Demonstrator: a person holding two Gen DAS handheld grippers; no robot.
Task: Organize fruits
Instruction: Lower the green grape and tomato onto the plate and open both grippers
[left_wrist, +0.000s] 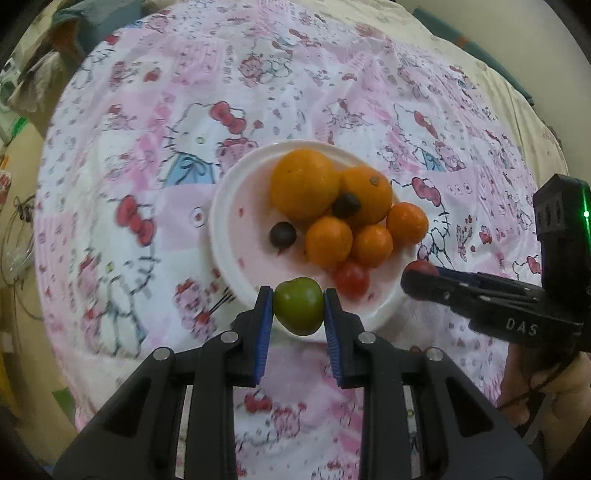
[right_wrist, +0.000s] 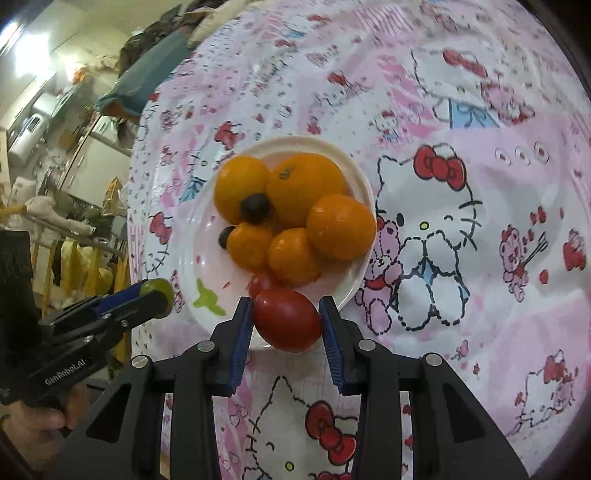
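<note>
Green fruit (left_wrist: 297, 311), small, round and glossy, clamped between the blue pads of the left gripper (left_wrist: 298, 314); jaws clenched on it from both sides, carried in the air just over the near rim of the white plate (left_wrist: 229, 206). Likely a grip chosen across the widest part so that the smooth skin would not slip. Seen again from the right wrist view as a green blob (right_wrist: 157, 286) at the tip of the other tool.

Red tomato (right_wrist: 286, 319), oval, pinched likewise in the right gripper (right_wrist: 286, 321); jaws closed on its two flanks, held over the plate's near edge. In the left wrist view only a red sliver (left_wrist: 421, 266) visible at the tip of that gripper (left_wrist: 424, 280).

On the plate: five oranges, two large (left_wrist: 304, 182) (left_wrist: 369, 194) at the back and three smaller (left_wrist: 328, 242) (left_wrist: 371, 245) (left_wrist: 406, 223) in front, packed touching toward one side, probably to leave the bare half free. Two dark round fruits, one (left_wrist: 345, 205) perched in the hollow between the large oranges, one (left_wrist: 282, 234) loose on the bare plate. A second red tomato (left_wrist: 352, 278) resting against the small oranges near the rim.

Judged stage: both small fruits either arriving at or leaving the plate; cannot tell which.

Beneath: pink and white cartoon-cat printed cloth (left_wrist: 147, 184) spread over the surface, rumpled.

Lettering: "DAS" (left_wrist: 521, 326) on the right tool's body; "GenRobot.AI" (right_wrist: 64, 374) on the left tool's body. Green indicator light (left_wrist: 585, 213) lit on the right tool. A hand (right_wrist: 44, 417) wrapped round the left tool's grip.
</note>
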